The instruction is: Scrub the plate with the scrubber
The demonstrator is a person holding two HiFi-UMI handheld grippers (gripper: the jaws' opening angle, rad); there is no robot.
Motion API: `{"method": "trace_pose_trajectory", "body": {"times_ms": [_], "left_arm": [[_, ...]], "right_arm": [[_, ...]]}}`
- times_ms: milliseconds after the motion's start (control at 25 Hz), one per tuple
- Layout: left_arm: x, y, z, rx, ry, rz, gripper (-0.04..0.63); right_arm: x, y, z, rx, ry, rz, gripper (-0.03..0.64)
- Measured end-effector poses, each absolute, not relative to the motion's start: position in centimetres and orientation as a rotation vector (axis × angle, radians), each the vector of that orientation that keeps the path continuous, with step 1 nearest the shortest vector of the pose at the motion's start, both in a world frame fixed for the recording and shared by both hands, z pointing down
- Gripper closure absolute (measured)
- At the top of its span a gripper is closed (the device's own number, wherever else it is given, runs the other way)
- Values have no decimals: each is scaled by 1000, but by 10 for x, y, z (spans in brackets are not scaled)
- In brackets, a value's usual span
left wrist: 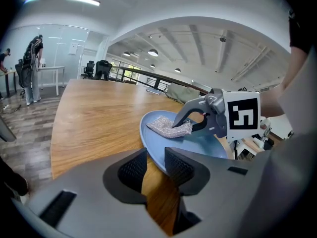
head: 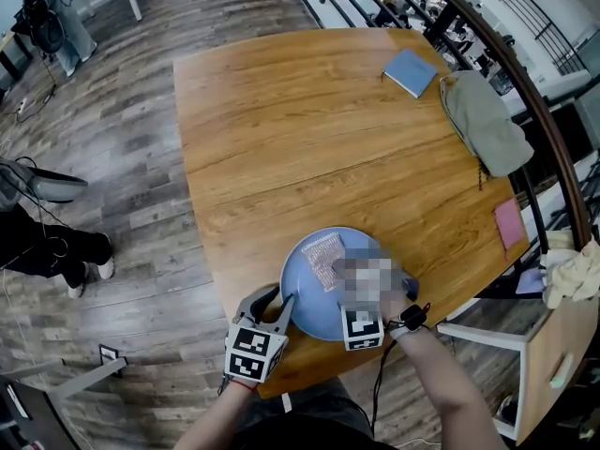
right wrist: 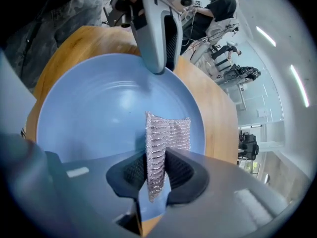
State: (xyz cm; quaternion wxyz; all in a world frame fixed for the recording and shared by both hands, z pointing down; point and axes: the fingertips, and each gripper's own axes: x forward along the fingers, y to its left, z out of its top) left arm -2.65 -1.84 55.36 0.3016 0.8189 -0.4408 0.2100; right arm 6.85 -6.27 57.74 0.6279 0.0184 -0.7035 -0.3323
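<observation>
Head view: one wooden desk (head: 309, 129) carries one blue plate (head: 314, 319) close to its near edge, and one silvery mesh scrubber (head: 323, 259) lies on the far half of that plate. Two grippers are in use. The left gripper (head: 281, 300) meets the plate at its near-left rim. The right gripper (head: 343, 275), partly covered by a blurred patch, reaches the scrubber from the near-right side. Each gripper bears one marker cube (head: 253, 352), two in all, printed with black-and-white square patterns. Along the far right side of the desk lie one blue notebook (head: 411, 71), one grey-green cloth (head: 485, 125) that hangs over the edge, and one pink sheet (head: 509, 223). Left gripper view: the fingers are closed part-way on the plate's rim, which crosses the gap from one finger to the other, with desk wood visible below it. Beyond them, the right gripper's fingers clamp one edge of the scrubber, and the rest of the scrubber lies on the plate. Right gripper view: the fingers pinch the scrubber, which stands on edge between them and bends forward onto the plate's surface. One finger of the left gripper lies over the plate's far rim.
</observation>
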Motion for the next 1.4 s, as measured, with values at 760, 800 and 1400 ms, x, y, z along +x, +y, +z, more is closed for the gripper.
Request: {"method": "trace_pose_trajectory", "body": {"times_ms": [760, 800, 1400], "left_arm": [[-24, -22, 553, 2154, -1262, 561, 497], [-24, -22, 553, 2154, -1264, 559, 497], [-26, -28, 551, 2151, -1298, 545, 517]], "right_arm": [[143, -42, 579, 273, -1578, -488, 532], [146, -37, 578, 275, -1582, -467, 532], [145, 46, 556, 49, -1657, 31, 532]]}}
